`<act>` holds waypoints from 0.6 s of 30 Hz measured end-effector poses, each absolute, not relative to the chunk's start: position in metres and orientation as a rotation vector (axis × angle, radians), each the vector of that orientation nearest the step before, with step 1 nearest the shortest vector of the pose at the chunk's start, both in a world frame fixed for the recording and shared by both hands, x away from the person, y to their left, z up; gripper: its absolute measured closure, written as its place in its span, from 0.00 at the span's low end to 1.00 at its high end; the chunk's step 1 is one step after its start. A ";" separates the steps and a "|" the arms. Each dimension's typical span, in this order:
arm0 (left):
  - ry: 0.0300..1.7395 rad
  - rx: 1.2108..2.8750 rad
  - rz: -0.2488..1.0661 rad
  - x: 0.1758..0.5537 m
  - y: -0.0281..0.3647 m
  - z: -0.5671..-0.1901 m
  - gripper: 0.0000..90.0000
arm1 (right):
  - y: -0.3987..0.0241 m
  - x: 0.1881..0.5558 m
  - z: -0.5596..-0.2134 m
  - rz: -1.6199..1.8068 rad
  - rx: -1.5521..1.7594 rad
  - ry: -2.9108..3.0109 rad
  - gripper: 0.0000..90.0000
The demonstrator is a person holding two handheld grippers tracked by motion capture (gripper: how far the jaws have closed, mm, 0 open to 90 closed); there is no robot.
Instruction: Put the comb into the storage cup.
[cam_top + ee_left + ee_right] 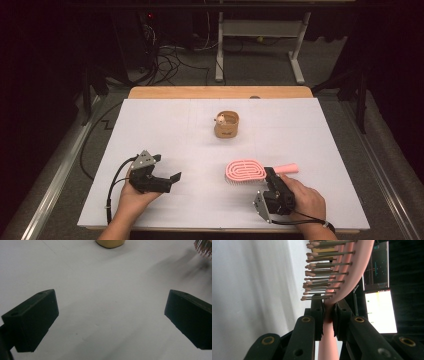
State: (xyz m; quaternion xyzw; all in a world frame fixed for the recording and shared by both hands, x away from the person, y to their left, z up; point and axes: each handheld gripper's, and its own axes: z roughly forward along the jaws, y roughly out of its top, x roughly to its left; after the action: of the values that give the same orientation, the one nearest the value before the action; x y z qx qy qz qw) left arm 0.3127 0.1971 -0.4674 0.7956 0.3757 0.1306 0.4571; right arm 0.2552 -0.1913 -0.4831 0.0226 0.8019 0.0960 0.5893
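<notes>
A pink hairbrush (246, 170) hangs bristles down just over the white table, at the front right. My right gripper (270, 176) is shut on its neck, where the handle meets the head. In the right gripper view the two jaws pinch the pink hairbrush (328, 315), and its bristles point left. My left gripper (172, 181) rests at the front left, held by a hand, pointing right. Its black fingers (32, 320) stand wide apart over bare table, with nothing between them. A small tan holder (226, 125) stands at the table's centre back, with a small object inside.
The white table surface (310, 135) ends in a wooden strip at the back. Cables trail from both grippers toward the front edge. The tan holder's base (110, 243) and some brush bristles (203, 247) show at the top of the left gripper view. Monitors (379, 310) glow behind the brush.
</notes>
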 end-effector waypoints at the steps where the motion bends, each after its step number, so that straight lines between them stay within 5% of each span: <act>1: 0.921 1.961 0.323 0.312 0.197 -0.468 0.00 | -0.192 0.256 -0.482 0.229 0.058 1.870 0.91; 18: 0.897 1.918 0.341 0.306 0.207 -0.470 0.00 | -0.195 0.254 -0.466 0.390 0.212 1.912 0.91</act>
State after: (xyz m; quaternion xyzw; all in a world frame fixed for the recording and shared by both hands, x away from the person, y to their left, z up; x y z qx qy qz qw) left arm 0.3056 0.2067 -0.4704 0.7856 0.3673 0.1395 0.4780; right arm 0.2537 -0.1954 -0.4661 0.0900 0.8099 0.1653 0.5556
